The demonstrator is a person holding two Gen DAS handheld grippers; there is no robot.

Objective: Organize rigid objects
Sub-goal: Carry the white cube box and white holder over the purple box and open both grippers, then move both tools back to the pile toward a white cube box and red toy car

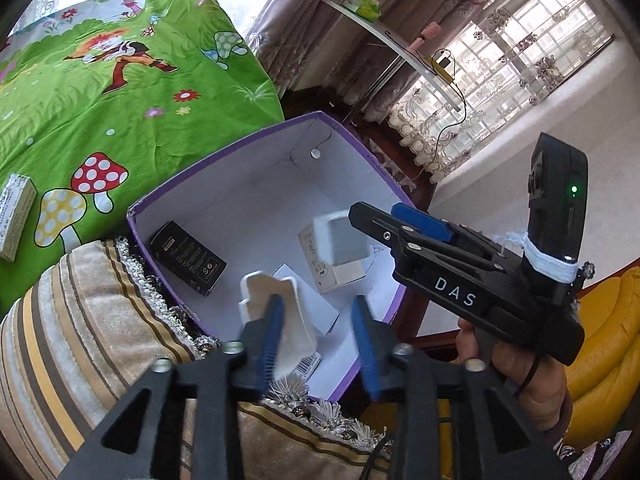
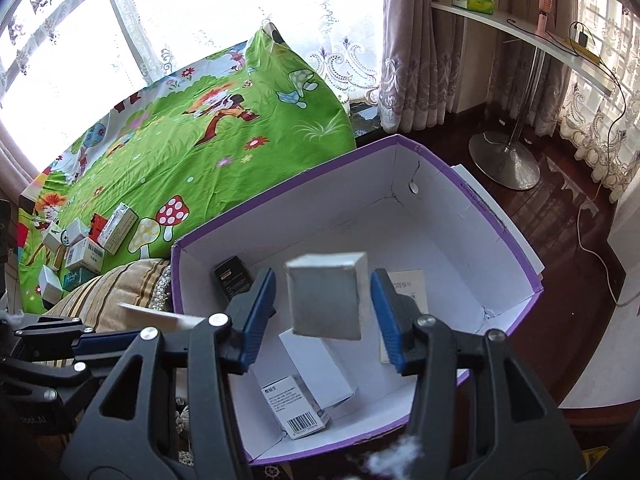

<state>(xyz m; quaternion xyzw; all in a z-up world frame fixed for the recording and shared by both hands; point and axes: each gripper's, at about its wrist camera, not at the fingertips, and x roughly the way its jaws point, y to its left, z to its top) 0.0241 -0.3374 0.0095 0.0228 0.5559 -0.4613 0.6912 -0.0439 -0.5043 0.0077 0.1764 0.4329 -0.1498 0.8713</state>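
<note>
A purple box (image 1: 256, 132) (image 2: 280, 184) with a white inside lies below both grippers. It holds a black carton (image 1: 188, 258) (image 2: 234, 280), white cartons (image 1: 332, 276) and a barcoded one (image 2: 298, 408). My left gripper (image 1: 320, 340) is open over the near rim. A blurred white carton (image 1: 280, 320) (image 2: 160, 314) hangs loose at its left finger, not pinched. My right gripper (image 2: 323, 274) (image 1: 374, 210) is open too. A grey-white carton (image 2: 326, 300) (image 1: 336, 240) floats between its pads with a gap on each side.
A green cartoon sheet (image 2: 224, 152) carries several small cartons (image 2: 92, 240) at its left; one (image 1: 16, 216) shows in the left wrist view. A striped cushion (image 1: 80, 320) borders the box. A yellow seat (image 1: 600, 340) and a pedestal table base (image 2: 504, 160) stand on the dark floor.
</note>
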